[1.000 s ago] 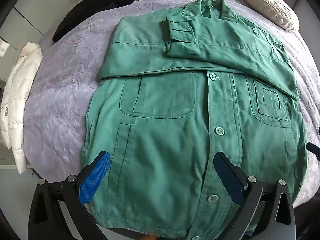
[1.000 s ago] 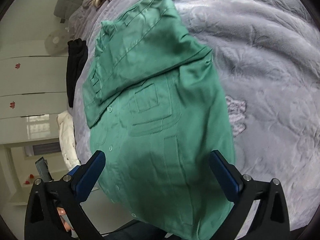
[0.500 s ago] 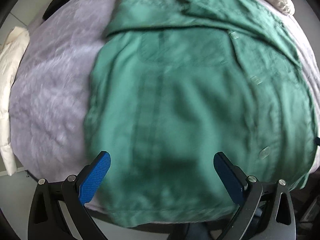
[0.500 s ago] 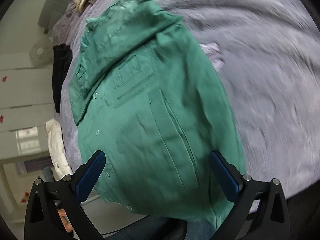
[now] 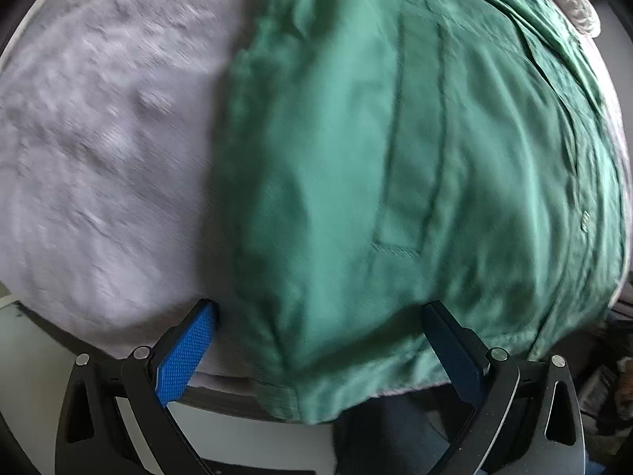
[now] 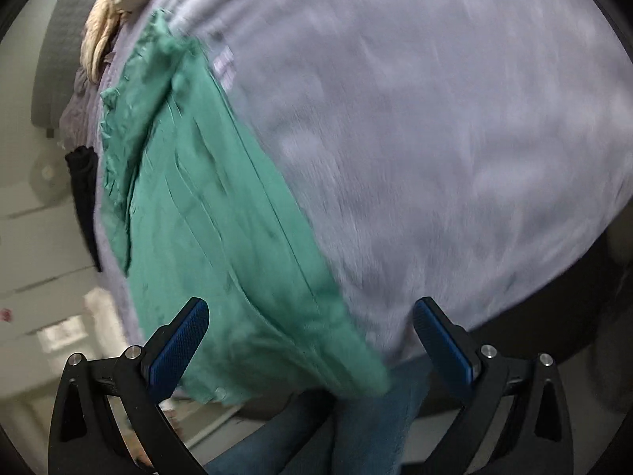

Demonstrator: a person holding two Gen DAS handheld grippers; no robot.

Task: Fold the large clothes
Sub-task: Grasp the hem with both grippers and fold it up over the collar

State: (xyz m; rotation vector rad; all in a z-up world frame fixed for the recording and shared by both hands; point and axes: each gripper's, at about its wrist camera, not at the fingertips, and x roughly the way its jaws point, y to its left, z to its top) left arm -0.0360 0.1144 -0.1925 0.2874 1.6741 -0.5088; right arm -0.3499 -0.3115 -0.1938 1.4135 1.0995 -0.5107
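Right, green jacket (image 5: pixel 395 166) flat on lilac bedspread (image 5: pixel 99 158), soft matte cloth, creased, hem corner drooping over bed edge. Bedspread plush, embossed, blurred. Left gripper (image 5: pixel 320 316) low at hem, fingers spread wide, blue textured pads (image 5: pixel 186 356), gripping nothing. Right gripper (image 6: pixel 310 312) at jacket's other hem corner, wide apart, empty. Cream quilted pillow (image 5: pixel 573 4) beyond collar; black garment (image 6: pixel 85 194) far side.

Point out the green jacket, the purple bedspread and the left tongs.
green jacket (image 5: pixel 395 166): left wrist view, front panel.
purple bedspread (image 6: pixel 435 138): right wrist view, bare stretch beside the jacket.
left tongs (image 5: pixel 320 340): left wrist view, midway between open fingertips.
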